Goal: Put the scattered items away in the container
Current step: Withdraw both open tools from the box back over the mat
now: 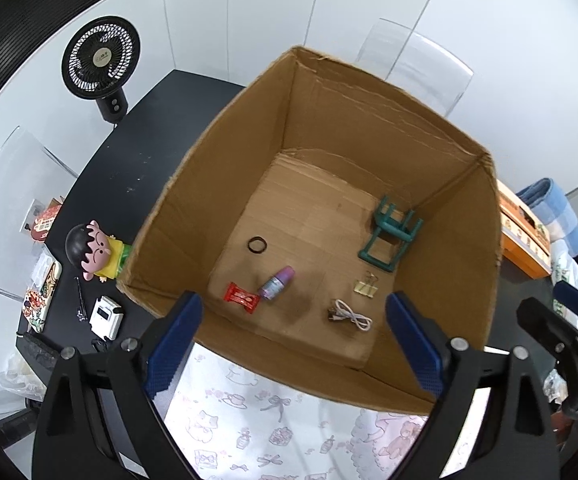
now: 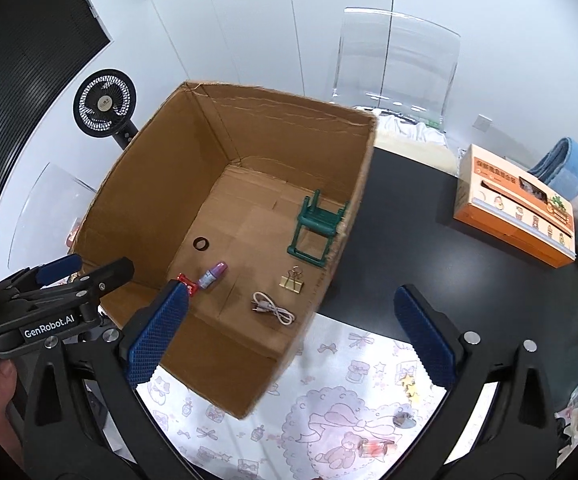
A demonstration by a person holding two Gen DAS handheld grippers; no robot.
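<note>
An open cardboard box (image 1: 217, 152) (image 2: 137, 184) stands on the table. Inside lie a green toy chair (image 1: 391, 238) (image 2: 317, 230), a black hair ring (image 1: 256, 245) (image 2: 200, 243), a purple bottle (image 1: 276, 283) (image 2: 213, 274), a red candy (image 1: 242, 298) (image 2: 188, 283), a gold binder clip (image 1: 365, 286) (image 2: 291, 280) and a white cable (image 1: 349, 315) (image 2: 273, 309). My left gripper (image 1: 293, 340) is open and empty above the box's near wall. My right gripper (image 2: 293, 332) is open and empty over the box's right corner. A small red-capped item (image 2: 377, 448), a coin-like piece (image 2: 403, 420) and a gold star (image 2: 409, 386) lie on the patterned mat.
A patterned white mat (image 1: 273, 420) (image 2: 329, 400) lies under the box's near side. A cartoon doll (image 1: 93, 252), a white device (image 1: 106, 316) and a black fan (image 1: 99, 60) are left of the box. An orange carton (image 2: 517, 216) stands to the right.
</note>
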